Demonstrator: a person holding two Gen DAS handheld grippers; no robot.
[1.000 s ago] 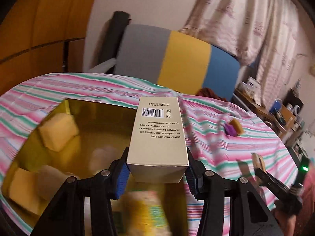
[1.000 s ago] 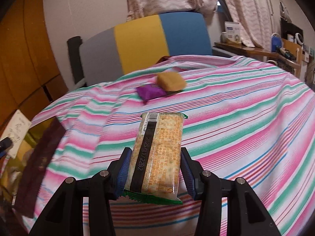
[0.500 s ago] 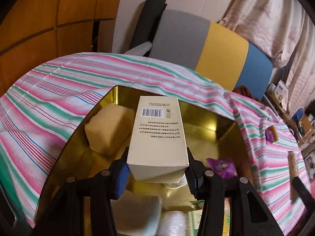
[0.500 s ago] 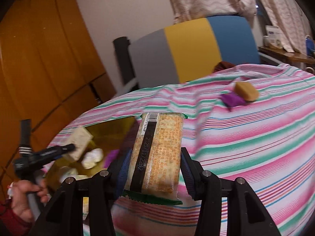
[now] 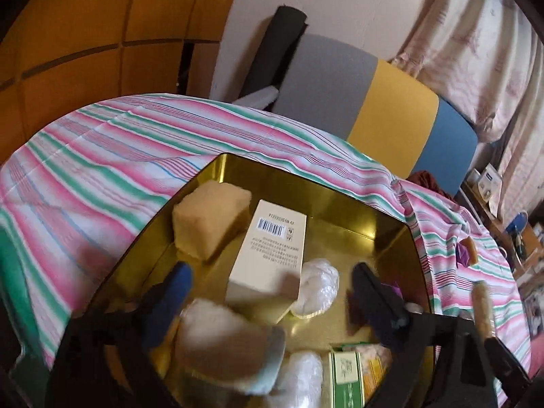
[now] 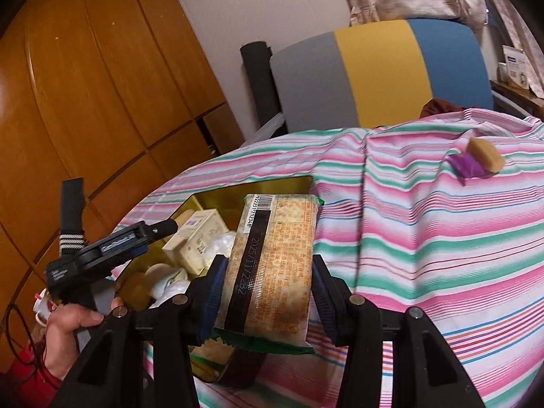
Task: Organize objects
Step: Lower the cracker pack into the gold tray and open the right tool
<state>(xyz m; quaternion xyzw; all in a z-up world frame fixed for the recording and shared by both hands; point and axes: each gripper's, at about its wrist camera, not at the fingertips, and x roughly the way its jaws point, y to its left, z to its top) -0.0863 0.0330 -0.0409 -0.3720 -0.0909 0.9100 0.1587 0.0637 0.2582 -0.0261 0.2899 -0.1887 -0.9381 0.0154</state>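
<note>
A cream box [image 5: 272, 241] with a barcode lies in the gold tin tray [image 5: 306, 183], next to a yellow sponge-like block [image 5: 210, 217] and white wrapped pieces [image 5: 319, 285]. My left gripper [image 5: 270, 272] hangs just above the box. Its jaws are opening and stand wide on either side, with no pad touching the box. My right gripper [image 6: 268, 268] is shut on an orange cracker packet [image 6: 275, 258] with a black stripe, held above the tray's near right rim [image 6: 258, 185]. The right wrist view shows the box [image 6: 195, 241] in the tray too.
The tray sits on a pink, green and white striped cloth [image 6: 425, 238]. A purple wrapper [image 6: 467, 166] and a brown cake [image 6: 484, 153] lie far right on it. Behind stand a grey, yellow and blue chair [image 6: 374, 68] and wooden cabinets. A hand [image 6: 71, 326] holds the left gripper.
The left jaws have spread and let go of the cream box, which now lies in the tray. The right gripper has carried the cracker packet leftwards to the tray's edge.
</note>
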